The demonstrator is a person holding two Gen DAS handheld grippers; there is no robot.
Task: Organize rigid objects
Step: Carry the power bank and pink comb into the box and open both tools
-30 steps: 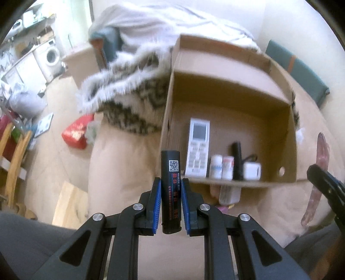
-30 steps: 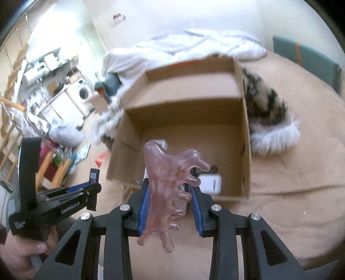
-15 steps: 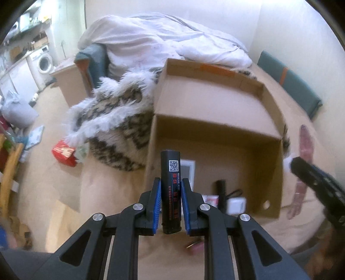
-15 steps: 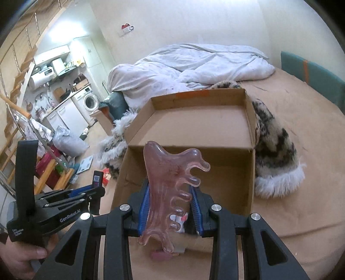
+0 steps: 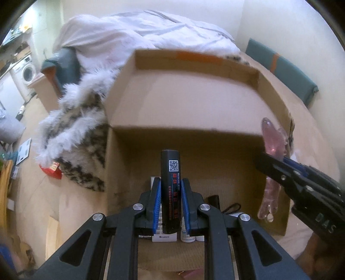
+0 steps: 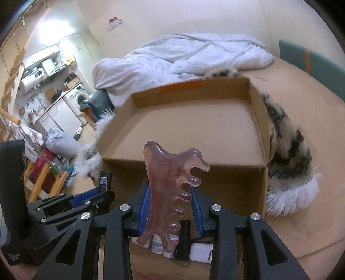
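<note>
walls: we see plain cream walls [image 6: 194, 19], small red-white item [image 6: 115, 21] stuck high up
bed: tan sheet [image 6: 312, 120] under everything, rumpled white duvet [image 6: 183, 58] at the far end
throw: furry black-and-white blanket [image 5: 75, 133] with white fringe, by the duvet
headboard side: teal cushion [image 5: 280, 69] with orange stripe against the wall
floor: light beige [image 5: 32, 189], red packet [image 5: 52, 170] lying on it
kitchen corner: we spot a washing machine [image 6: 78, 97], white cabinets [image 6: 60, 116], cluttered counter
left edge: wooden frame [image 6: 41, 183]
light: bright glare upper left [image 6: 46, 28]
</note>
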